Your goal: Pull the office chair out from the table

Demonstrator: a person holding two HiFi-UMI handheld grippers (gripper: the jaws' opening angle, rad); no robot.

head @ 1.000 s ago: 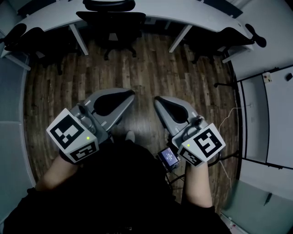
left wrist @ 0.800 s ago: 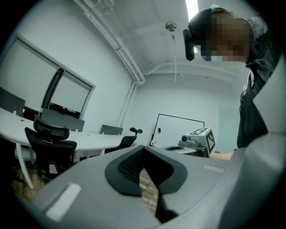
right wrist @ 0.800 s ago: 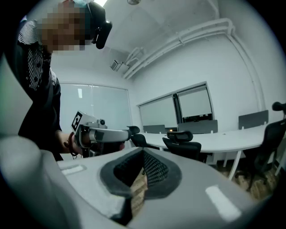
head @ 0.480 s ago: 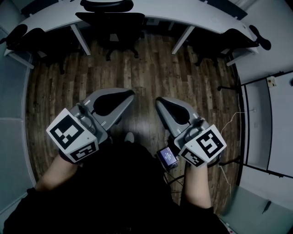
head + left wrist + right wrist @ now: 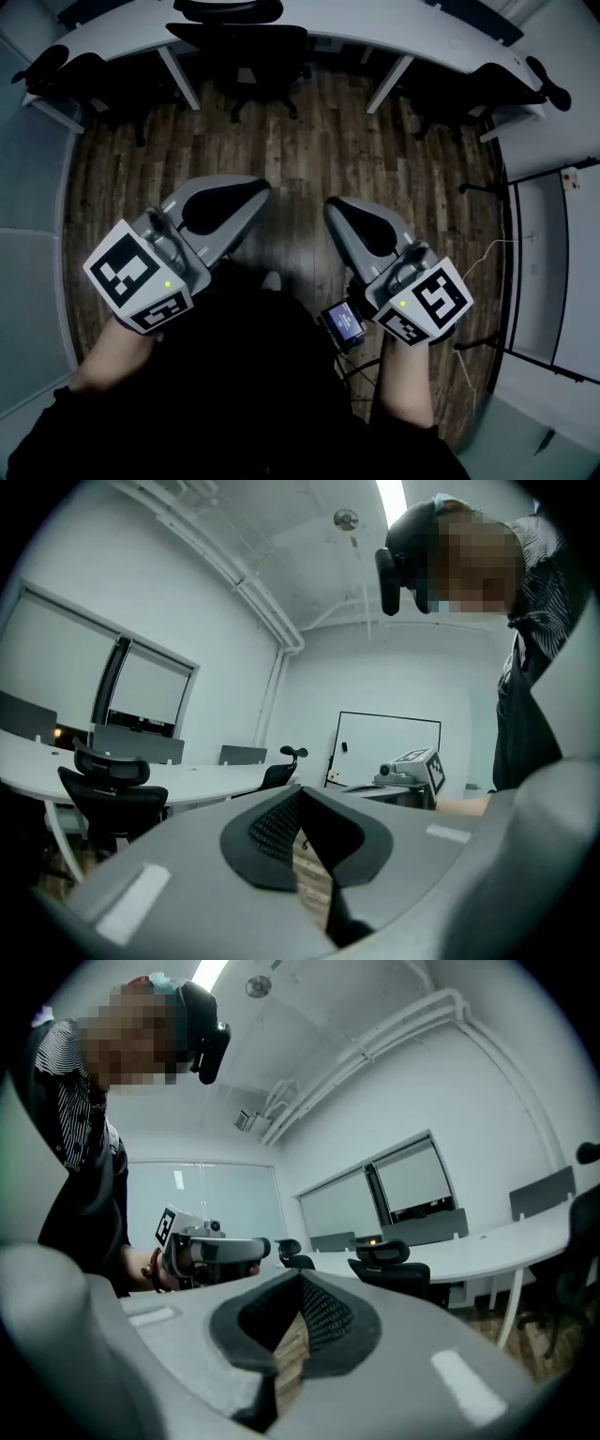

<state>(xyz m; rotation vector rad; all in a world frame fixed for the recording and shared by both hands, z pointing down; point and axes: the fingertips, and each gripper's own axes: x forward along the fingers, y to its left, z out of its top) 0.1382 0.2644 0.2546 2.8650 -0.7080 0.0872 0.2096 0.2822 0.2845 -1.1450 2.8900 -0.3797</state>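
Head view: office chair and table have shifted slightly lower, rightward.

An office: a long curved white desk lined with black chairs, a whiteboard on the wall, plank floor and a strip light overhead.

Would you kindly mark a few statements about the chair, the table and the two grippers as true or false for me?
1. The left gripper is shut and empty. True.
2. The right gripper grips the office chair. False: it is shut on nothing and well short of the chair.
3. The office chair stands pushed up to the white table. True.
4. The floor is carpeted. False: it is wooden planks.
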